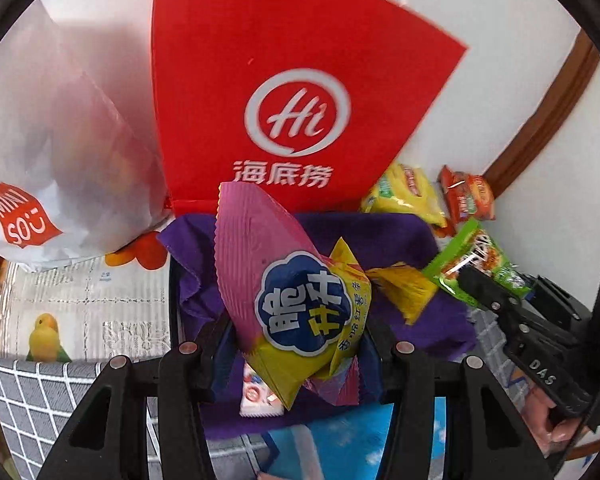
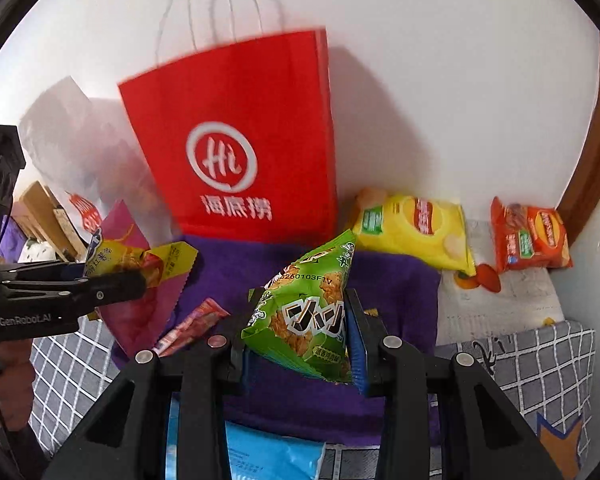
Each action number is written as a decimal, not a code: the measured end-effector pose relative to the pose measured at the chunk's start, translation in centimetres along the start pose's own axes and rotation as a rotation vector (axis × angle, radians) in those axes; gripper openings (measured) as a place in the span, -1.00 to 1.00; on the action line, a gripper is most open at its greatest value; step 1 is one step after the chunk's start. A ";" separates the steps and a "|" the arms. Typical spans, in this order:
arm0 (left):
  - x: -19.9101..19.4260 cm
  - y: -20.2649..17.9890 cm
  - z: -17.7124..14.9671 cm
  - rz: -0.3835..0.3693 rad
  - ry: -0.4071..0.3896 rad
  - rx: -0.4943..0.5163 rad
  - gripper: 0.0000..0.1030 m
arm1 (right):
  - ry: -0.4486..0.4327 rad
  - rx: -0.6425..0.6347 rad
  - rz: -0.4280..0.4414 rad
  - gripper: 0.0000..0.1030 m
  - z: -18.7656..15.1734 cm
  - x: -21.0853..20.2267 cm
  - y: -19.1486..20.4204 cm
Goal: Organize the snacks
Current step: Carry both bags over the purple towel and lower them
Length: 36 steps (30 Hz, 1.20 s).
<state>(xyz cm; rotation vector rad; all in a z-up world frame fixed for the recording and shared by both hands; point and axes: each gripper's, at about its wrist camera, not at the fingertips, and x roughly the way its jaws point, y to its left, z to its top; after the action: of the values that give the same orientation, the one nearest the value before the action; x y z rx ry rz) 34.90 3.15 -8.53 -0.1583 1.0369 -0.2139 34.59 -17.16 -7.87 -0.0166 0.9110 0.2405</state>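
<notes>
My left gripper (image 1: pixel 300 344) is shut on a pink and yellow snack bag (image 1: pixel 284 280) with a blue cloud logo, held above a purple cloth (image 1: pixel 392 240). In the right wrist view my right gripper (image 2: pixel 298 344) is shut on a green snack bag (image 2: pixel 308 304), also over the purple cloth (image 2: pixel 392 280). Each gripper shows in the other's view: the right gripper (image 1: pixel 480 284) at the right edge with the green bag (image 1: pixel 476 256), the left gripper (image 2: pixel 132 280) at the left with the pink bag (image 2: pixel 128 240). A red paper bag (image 2: pixel 240 140) stands upright behind, against the wall.
A white plastic bag (image 1: pixel 52 152) sits left of the red paper bag (image 1: pixel 292 80). A yellow chip bag (image 2: pixel 412 232) and an orange chip bag (image 2: pixel 532 236) lie at the back right. A small red-white packet (image 2: pixel 192 324) and a blue packet (image 2: pixel 268 456) lie below the grippers.
</notes>
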 end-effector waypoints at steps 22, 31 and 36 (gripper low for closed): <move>4.4 0.5 -0.2 0.008 0.094 0.008 -0.04 | 0.137 -0.016 0.020 -0.29 -2.0 5.6 -0.5; 5.7 0.2 -0.3 -0.009 0.123 0.005 -0.04 | 0.174 -0.041 0.010 -0.28 -2.3 6.2 -0.2; 6.0 0.0 -0.4 -0.015 0.137 0.015 -0.03 | 0.192 -0.034 0.004 -0.28 -2.4 6.8 -0.5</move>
<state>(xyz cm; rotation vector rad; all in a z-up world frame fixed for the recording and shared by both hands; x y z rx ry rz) 37.49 1.66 -13.77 -0.1389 1.1702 -0.2485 36.85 -16.56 -14.68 -0.0705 1.0975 0.2615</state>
